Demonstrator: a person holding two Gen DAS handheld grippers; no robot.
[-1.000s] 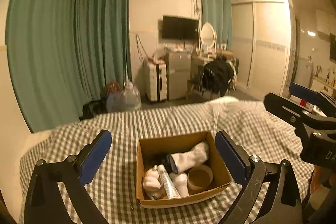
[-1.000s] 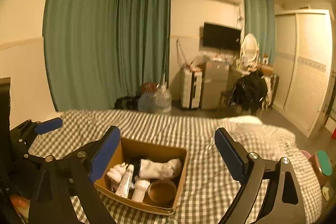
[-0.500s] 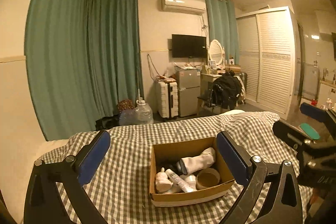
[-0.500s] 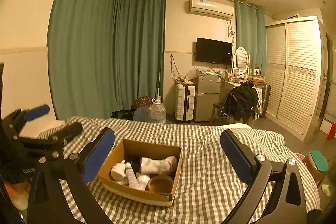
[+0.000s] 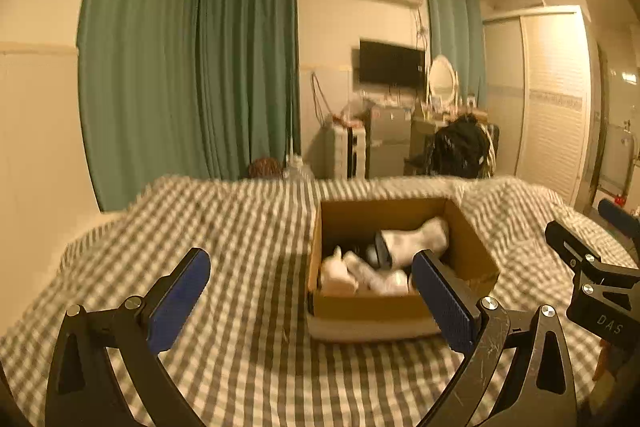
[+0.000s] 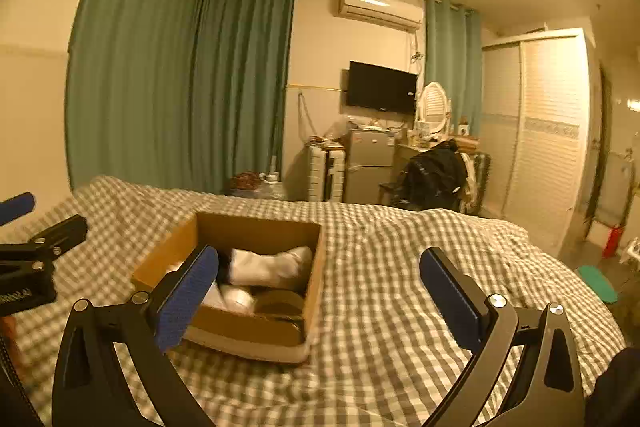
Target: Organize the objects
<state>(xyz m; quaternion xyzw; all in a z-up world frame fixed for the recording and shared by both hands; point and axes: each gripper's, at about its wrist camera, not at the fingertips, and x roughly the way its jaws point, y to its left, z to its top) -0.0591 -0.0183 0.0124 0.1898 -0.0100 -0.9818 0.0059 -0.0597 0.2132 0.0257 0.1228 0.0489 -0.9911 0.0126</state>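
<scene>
Left wrist view: both grippers, left gripper (image 5: 310,293) and right gripper (image 6: 320,291), spread wide beside cardboard box (image 5: 394,309) on checked bedspread (image 5: 240,347)

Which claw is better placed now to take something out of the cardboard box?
Probably the left claw: open and empty, its right finger already overlaps the cardboard box. The right claw, also open, points past the box at bare bedding.

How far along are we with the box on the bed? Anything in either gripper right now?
Looks done: the cardboard box on the checked bedspread already holds a white sock, a tape roll and blurred bottles. In hand: nothing; the left gripper and right gripper are both open and empty. No loose items show on the bedspread, so the job is likely almost finished.
</scene>
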